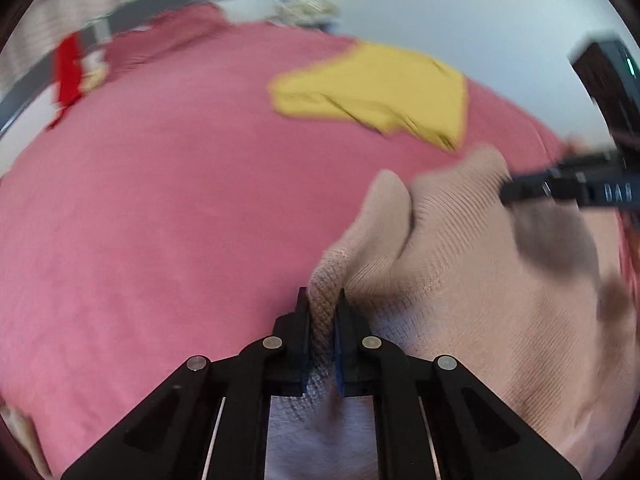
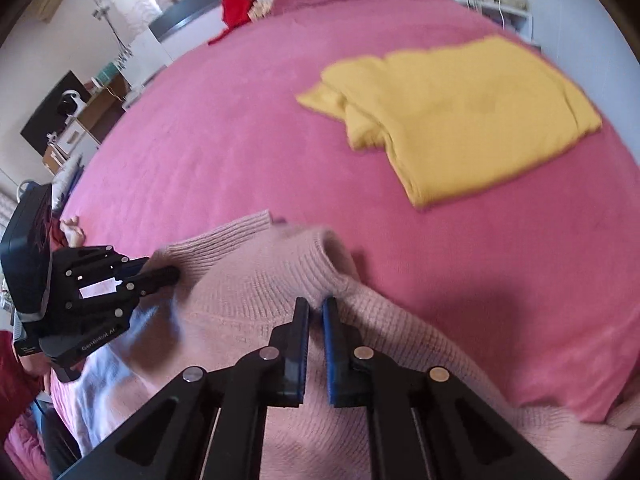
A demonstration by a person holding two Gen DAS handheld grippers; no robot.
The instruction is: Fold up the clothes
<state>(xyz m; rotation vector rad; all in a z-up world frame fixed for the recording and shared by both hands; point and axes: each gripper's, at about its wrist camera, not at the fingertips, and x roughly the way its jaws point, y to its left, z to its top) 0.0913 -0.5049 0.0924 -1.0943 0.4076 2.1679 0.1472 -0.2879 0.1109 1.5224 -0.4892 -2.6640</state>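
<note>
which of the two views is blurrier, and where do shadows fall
Left wrist view: smeared by motion, the yellow garment and headboard streaked, with the right gripper casting a dark shadow on the pink sweater. Right wrist view: sharper, only the yellow garment's edges soft, a shadow on the pink bedspread beside the sweater. Both are fisheye-bent.

Pink bed (image 2: pixel 240 140), yellow garment (image 2: pixel 472 120), beige sweater (image 2: pixel 248 292)

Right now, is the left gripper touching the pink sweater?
Touching. The left wrist view shows the left gripper shut on a fold of the pink sweater, knit pinched between its fingers.
</note>
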